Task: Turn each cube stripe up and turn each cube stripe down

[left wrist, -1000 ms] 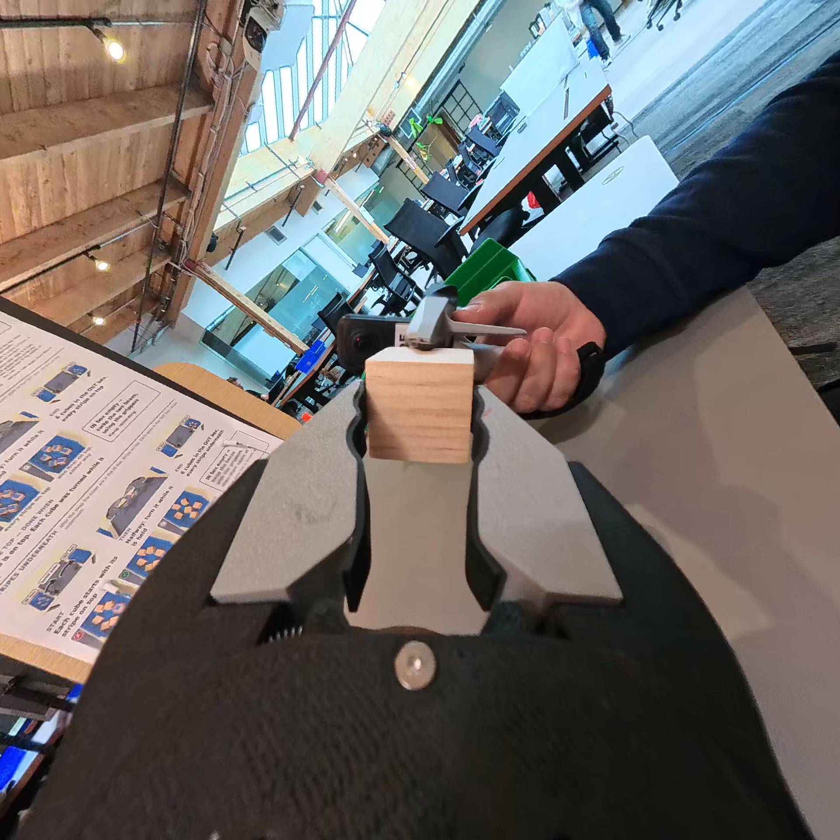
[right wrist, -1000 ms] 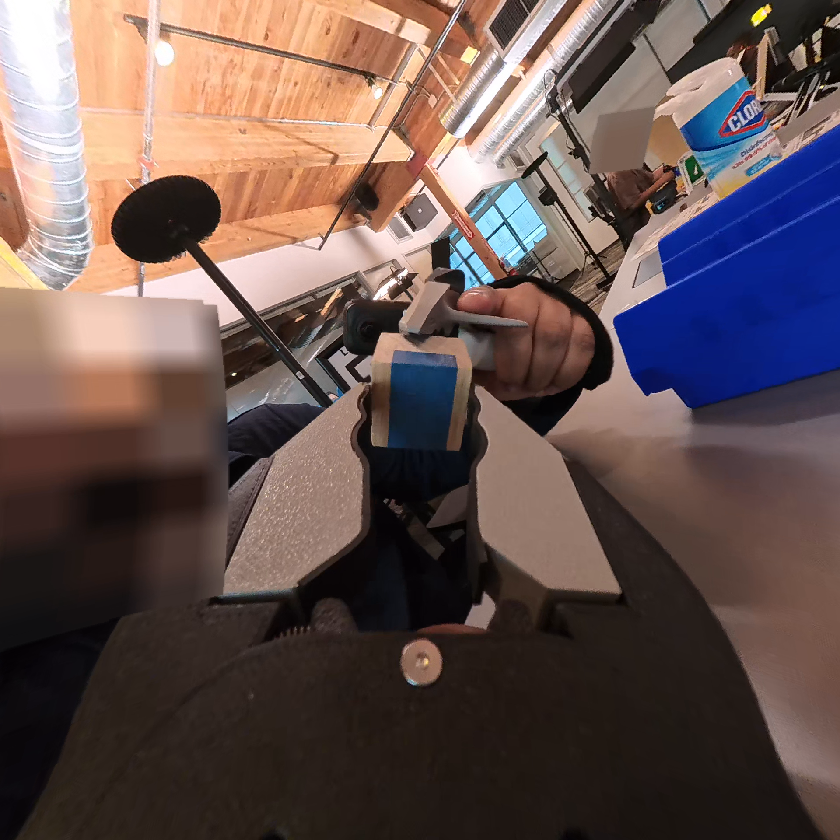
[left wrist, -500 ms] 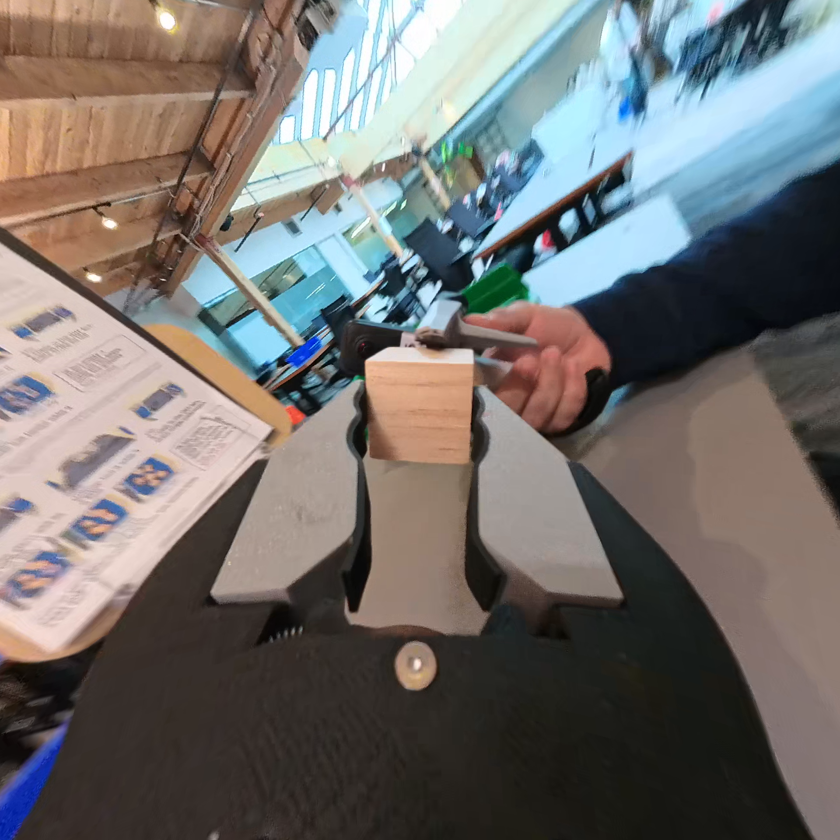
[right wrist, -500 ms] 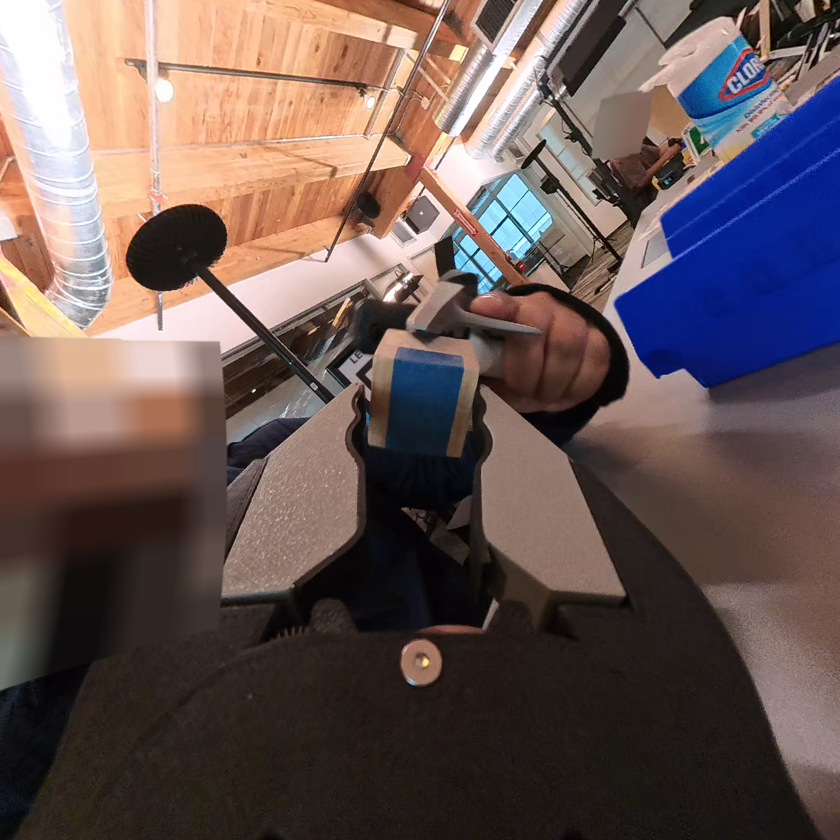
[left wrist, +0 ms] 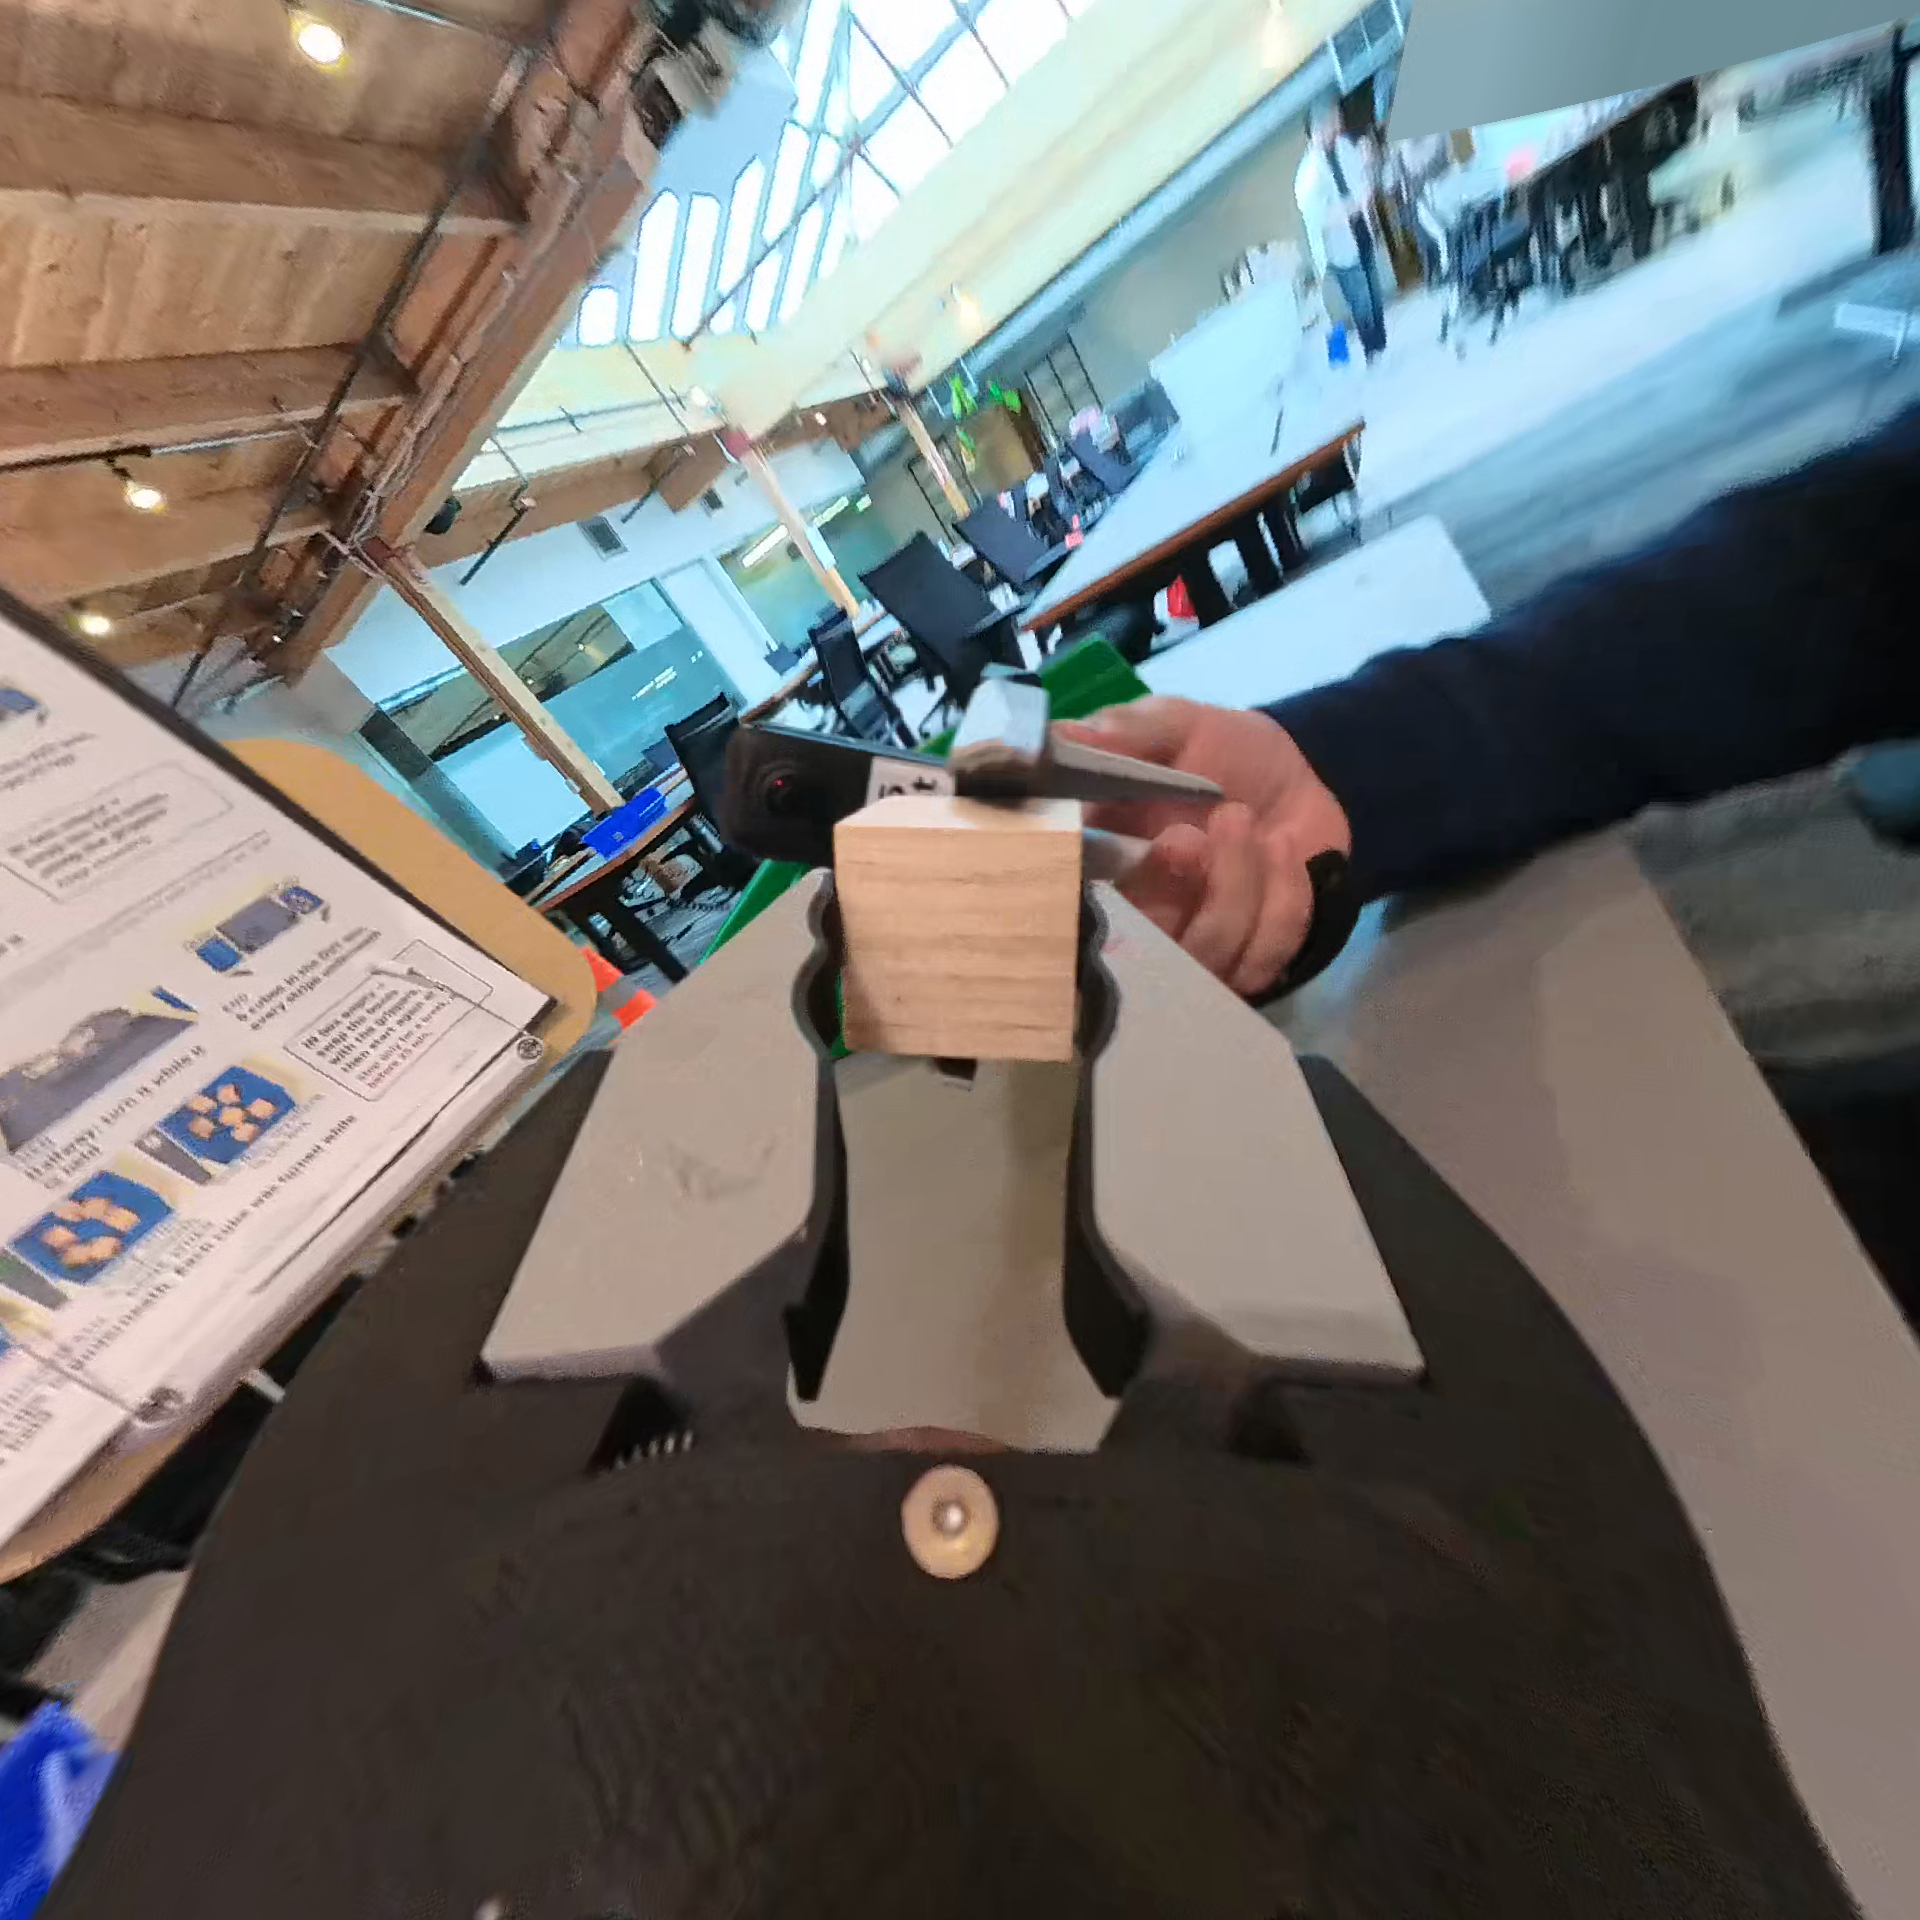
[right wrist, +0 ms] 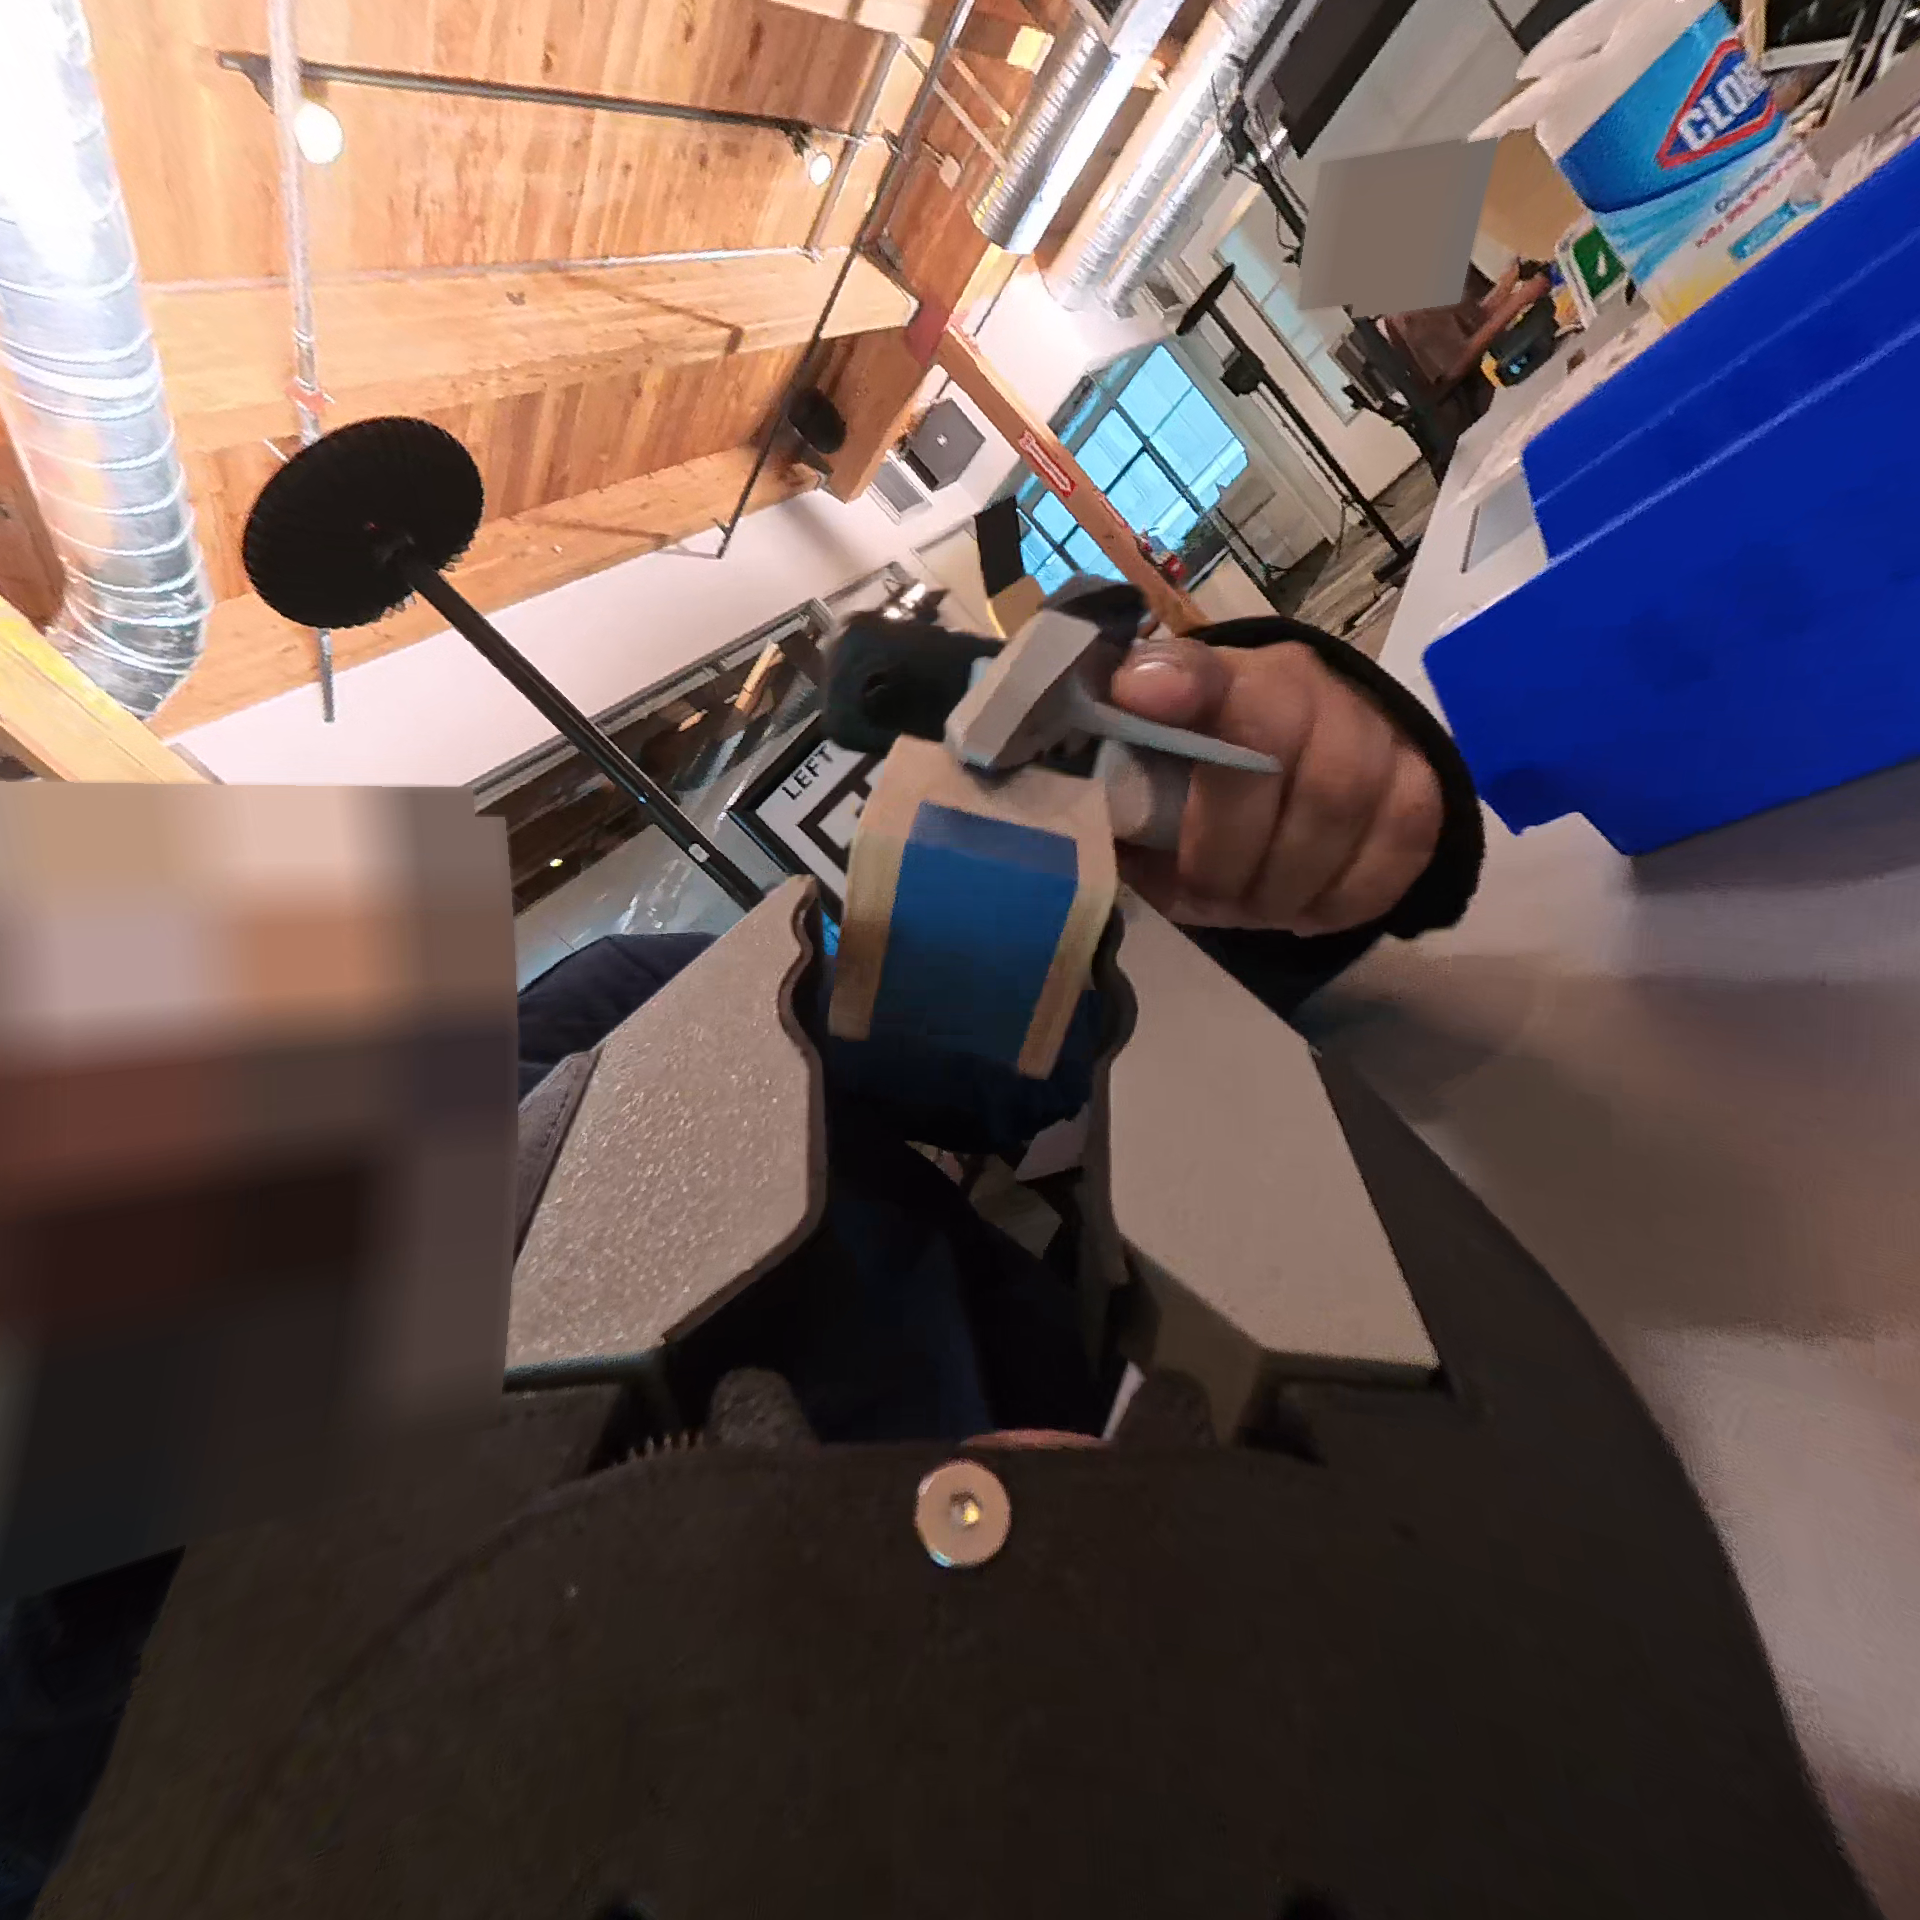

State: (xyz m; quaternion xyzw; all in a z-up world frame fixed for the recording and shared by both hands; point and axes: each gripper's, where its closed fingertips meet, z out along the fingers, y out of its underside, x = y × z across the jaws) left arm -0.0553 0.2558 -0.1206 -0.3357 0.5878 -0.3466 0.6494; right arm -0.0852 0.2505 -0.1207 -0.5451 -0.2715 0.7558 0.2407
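Both the left gripper [left wrist: 958, 961] and right gripper [right wrist: 966, 940] are clamping one wooden cube [left wrist: 956, 932] mid-air, its blue stripe [right wrist: 971, 930] facing sideways, so this flip is seemingly unfinished.

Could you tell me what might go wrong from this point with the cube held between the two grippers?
1. The cube is clamped in the left gripper above the table; in the right wrist view it sits tilted in the right gripper, so a poor release could drop it.
2. The blue stripe may end up facing sideways.
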